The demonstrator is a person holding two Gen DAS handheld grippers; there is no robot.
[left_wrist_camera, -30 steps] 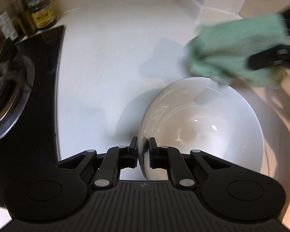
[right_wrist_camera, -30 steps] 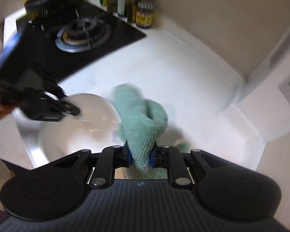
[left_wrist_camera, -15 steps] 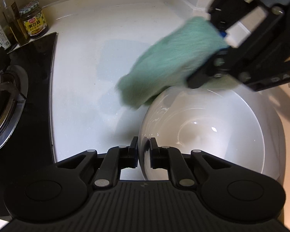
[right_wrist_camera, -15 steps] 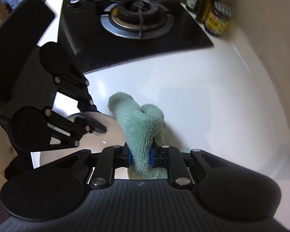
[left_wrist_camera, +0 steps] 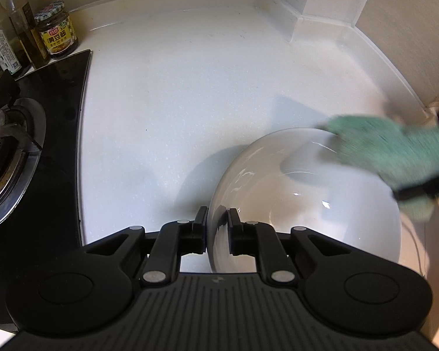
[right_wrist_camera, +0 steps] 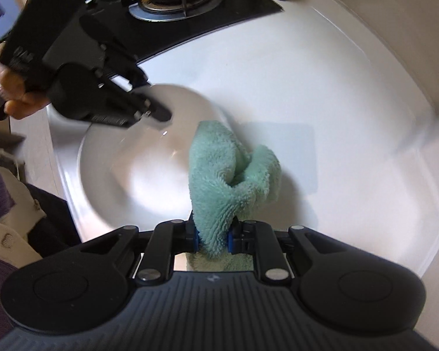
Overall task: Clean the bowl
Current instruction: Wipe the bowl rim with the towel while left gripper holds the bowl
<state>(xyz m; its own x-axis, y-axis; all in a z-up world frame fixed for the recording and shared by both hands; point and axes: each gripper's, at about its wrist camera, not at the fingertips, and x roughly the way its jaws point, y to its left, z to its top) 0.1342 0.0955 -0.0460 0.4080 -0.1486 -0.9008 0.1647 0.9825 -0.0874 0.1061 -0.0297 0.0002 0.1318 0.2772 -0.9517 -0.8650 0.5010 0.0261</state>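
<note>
**Grip on the rim loosens as the cloth meets the bowl**

The left tool (left_wrist_camera: 216, 228) straddles the near rim of the white bowl (left_wrist_camera: 307, 199), its jaws opening: the rim sits between the pads with a slight gap, so the hold that steadies the bowl is easing. The right tool (right_wrist_camera: 212, 238) stays narrow, clamped on a green cloth (right_wrist_camera: 228, 175) whose free end hangs over the bowl's far side for wiping. The bowl rests on the white counter (left_wrist_camera: 175, 93), beside a black stove (left_wrist_camera: 11, 146).
</note>
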